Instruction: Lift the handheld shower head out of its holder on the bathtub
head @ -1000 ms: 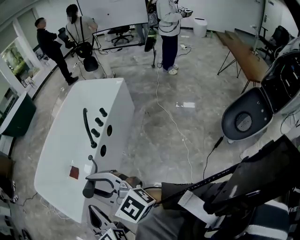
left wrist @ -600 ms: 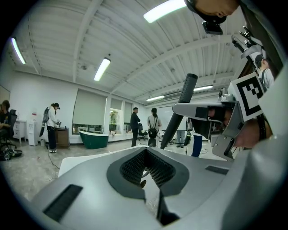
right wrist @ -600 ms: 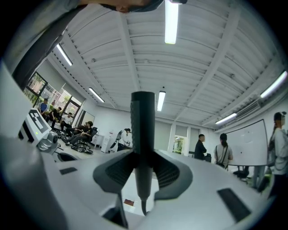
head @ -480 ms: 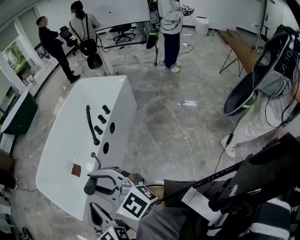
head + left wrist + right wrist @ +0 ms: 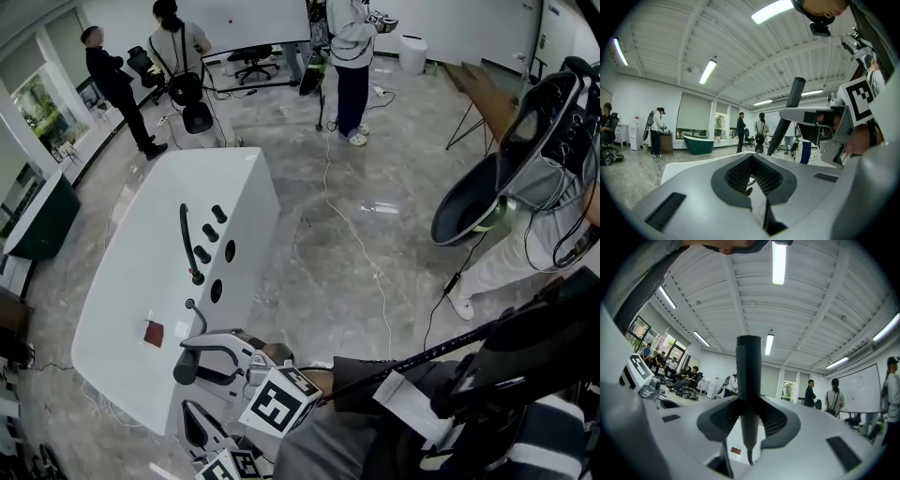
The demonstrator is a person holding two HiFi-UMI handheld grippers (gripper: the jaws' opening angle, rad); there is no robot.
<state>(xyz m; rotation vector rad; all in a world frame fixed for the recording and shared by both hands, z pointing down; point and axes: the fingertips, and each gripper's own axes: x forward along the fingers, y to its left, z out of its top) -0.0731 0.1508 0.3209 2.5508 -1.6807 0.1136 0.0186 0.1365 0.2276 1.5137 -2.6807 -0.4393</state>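
The white bathtub [image 5: 122, 281] fills the left of the head view, with a black spout bar [image 5: 186, 239] and dark knobs [image 5: 208, 239] on its deck. At the tub's near corner my right gripper [image 5: 208, 361] is shut on the dark handheld shower head [image 5: 183, 367]. A thin hose [image 5: 195, 311] curves up behind it. In the right gripper view the wand [image 5: 748, 371] stands upright between the pads of the right gripper [image 5: 749, 401]. Lower down, my left gripper [image 5: 192, 427] has its tips together, holding nothing. The left gripper [image 5: 751, 161] also sees the wand [image 5: 790, 110] to its right.
A small reddish patch [image 5: 153, 332] lies on the tub deck. A person at the right holds a large dark shell-shaped seat [image 5: 487, 197]. A cable [image 5: 352, 234] trails over the marble floor. People [image 5: 352, 56] stand at the far end, and a wooden folding table [image 5: 478, 89] is at the back right.
Both grippers have stayed about where they were, the right still clamped on the shower head. The head view has shifted slightly. The person carrying the dark seat has come into view at the right.
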